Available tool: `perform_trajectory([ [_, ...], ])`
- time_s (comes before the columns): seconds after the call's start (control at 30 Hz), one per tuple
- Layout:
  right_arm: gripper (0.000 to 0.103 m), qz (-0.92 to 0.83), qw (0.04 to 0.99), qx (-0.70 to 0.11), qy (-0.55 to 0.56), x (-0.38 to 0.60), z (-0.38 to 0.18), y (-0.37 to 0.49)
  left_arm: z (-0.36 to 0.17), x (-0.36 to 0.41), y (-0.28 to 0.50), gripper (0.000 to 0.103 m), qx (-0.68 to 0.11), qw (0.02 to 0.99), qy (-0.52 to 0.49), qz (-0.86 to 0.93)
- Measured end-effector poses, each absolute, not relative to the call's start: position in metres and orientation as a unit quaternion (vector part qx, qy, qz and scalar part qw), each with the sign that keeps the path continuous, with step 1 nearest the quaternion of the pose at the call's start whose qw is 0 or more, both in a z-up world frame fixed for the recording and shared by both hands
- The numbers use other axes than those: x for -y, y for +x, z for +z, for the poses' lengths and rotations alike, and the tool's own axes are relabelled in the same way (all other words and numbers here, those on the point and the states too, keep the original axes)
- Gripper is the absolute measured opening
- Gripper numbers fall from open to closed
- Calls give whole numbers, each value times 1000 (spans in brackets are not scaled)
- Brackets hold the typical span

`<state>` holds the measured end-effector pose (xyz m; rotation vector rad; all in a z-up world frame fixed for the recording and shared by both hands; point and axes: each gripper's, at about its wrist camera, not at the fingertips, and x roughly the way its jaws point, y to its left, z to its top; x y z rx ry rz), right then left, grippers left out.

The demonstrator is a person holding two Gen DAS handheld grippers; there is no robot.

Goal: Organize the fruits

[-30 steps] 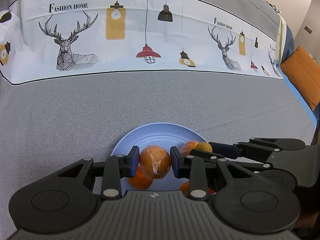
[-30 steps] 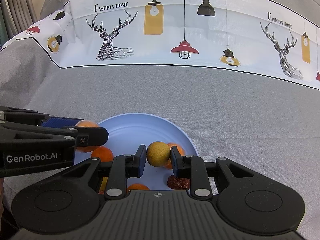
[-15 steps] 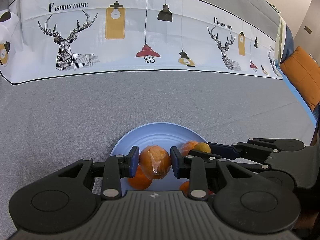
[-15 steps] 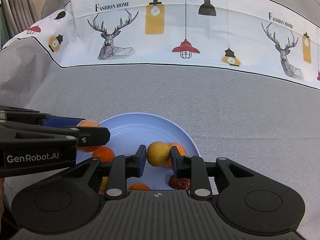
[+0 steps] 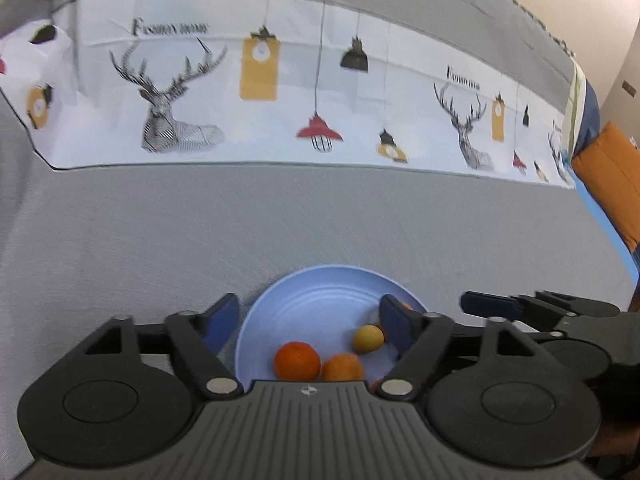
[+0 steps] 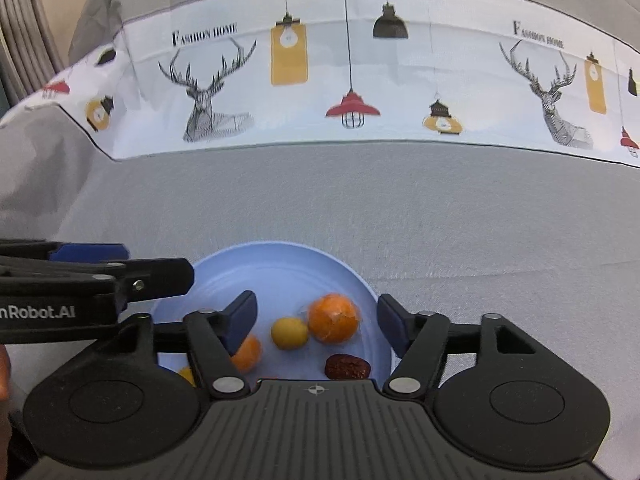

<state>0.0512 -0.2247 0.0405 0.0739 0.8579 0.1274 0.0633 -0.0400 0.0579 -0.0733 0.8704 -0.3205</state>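
Now both grippers, left gripper (image 5: 310,318) and right gripper (image 6: 316,316), are hovering over the blue plate (image 6: 280,268), jaws just spread wide and empty; the yellow fruit (image 6: 289,333) and wrapped orange (image 6: 334,319) are lying on the plate, directly below the right gripper.

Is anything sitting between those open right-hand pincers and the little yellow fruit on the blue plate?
Nothing visible blocks it. The right gripper, jaws just opened, hangs over the blue plate, and the yellow fruit lies loose between its fingers. The wrapped orange sits close beside it.
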Motion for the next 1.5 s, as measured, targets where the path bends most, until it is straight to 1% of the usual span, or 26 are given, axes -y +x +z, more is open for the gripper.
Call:
perform_trajectory([
  [0.03, 77, 66, 910, -408, 37, 226, 45, 47, 62, 37, 60, 85, -413, 897, -36, -151],
  [0.1, 91, 68, 916, -393, 40, 231, 55, 38, 73, 34, 52, 87, -397, 906, -32, -145],
  [0.17, 98, 64, 919, -387, 45, 238, 66, 31, 88, 30, 41, 91, -385, 914, -23, -130],
  [0.2, 101, 57, 919, -387, 50, 242, 73, 26, 96, 28, 35, 92, -383, 916, -25, -119],
  [0.23, 102, 52, 920, -385, 57, 246, 80, 19, 103, 28, 29, 97, -386, 916, -27, -107],
  [0.27, 102, 51, 920, -382, 64, 248, 87, 11, 110, 29, 22, 103, -396, 913, -24, -96],
  [0.33, 102, 55, 923, -376, 68, 250, 96, -5, 116, 35, 5, 102, -404, 911, -7, -84],
  [0.4, 102, 50, 925, -371, 62, 249, 96, -20, 111, 42, -9, 102, -406, 910, 4, -88],
  [0.5, 102, 31, 919, -389, 57, 251, 81, -31, 82, 44, -26, 102, -412, 906, 3, -96],
  [0.53, 102, 28, 914, -400, 56, 252, 76, -31, 69, 44, -28, 102, -425, 900, 9, -98],
  [0.6, 102, 24, 909, -413, 49, 252, 70, -27, 51, 45, -18, 102, -476, 874, 27, -90],
  [0.7, 102, 27, 903, -425, 46, 255, 58, -21, 47, 41, -7, 102, -471, 878, 19, -85],
  [0.77, 102, 23, 898, -437, 47, 256, 51, -17, 41, 39, 0, 102, -483, 872, 11, -79],
  [0.87, 102, 25, 895, -442, 58, 259, 46, -14, 34, 37, 8, 102, -506, 858, -27, -82],
  [1.5, 102, 28, 890, -452, 47, 259, 39, -10, 29, 48, 7, 102, -510, 855, -12, -91],
])
